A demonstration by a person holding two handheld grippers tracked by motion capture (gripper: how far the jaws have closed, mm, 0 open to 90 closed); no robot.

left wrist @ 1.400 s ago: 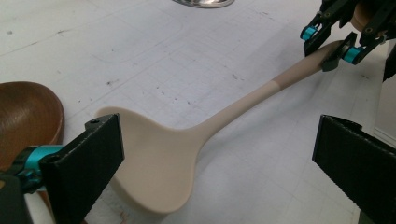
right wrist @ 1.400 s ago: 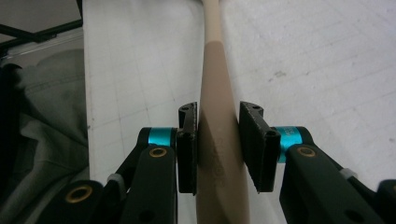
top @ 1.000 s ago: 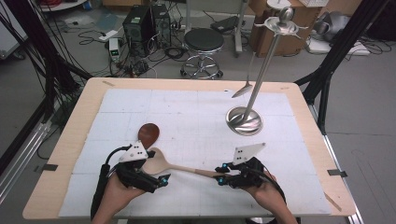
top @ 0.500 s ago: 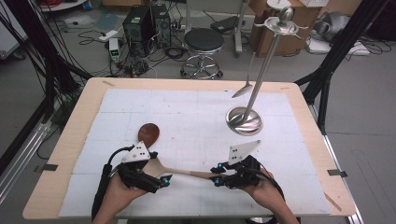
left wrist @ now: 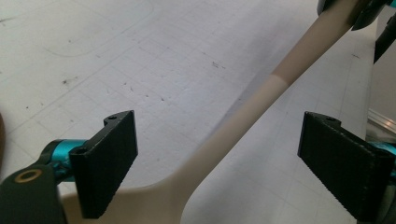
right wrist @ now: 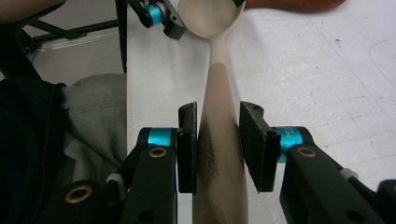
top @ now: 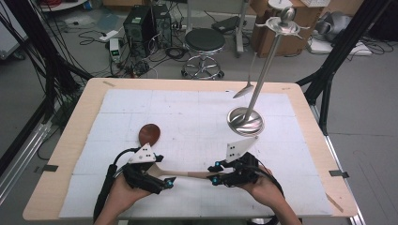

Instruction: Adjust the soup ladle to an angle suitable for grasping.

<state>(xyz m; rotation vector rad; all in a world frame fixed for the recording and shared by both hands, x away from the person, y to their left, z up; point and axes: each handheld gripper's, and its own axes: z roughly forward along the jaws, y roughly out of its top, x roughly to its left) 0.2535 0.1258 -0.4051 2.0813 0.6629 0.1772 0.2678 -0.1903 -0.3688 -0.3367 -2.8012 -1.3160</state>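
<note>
A beige spoon lies level between my two grippers near the table's front edge. My right gripper is shut on its handle, with the pads pressed on both sides. The spoon's bowl points at my left gripper. In the left gripper view the spoon's neck runs between the jaws of my left gripper. Those jaws have just been closing, but they still stand wide and their pads do not press on it.
A brown wooden spoon lies on the white mat just beyond my left hand. A metal stand with a tall pole is at the back right, and a metal spoon hangs from it.
The right gripper has lifted slightly with the spoon's handle in it. The left hand has stayed in place.
</note>
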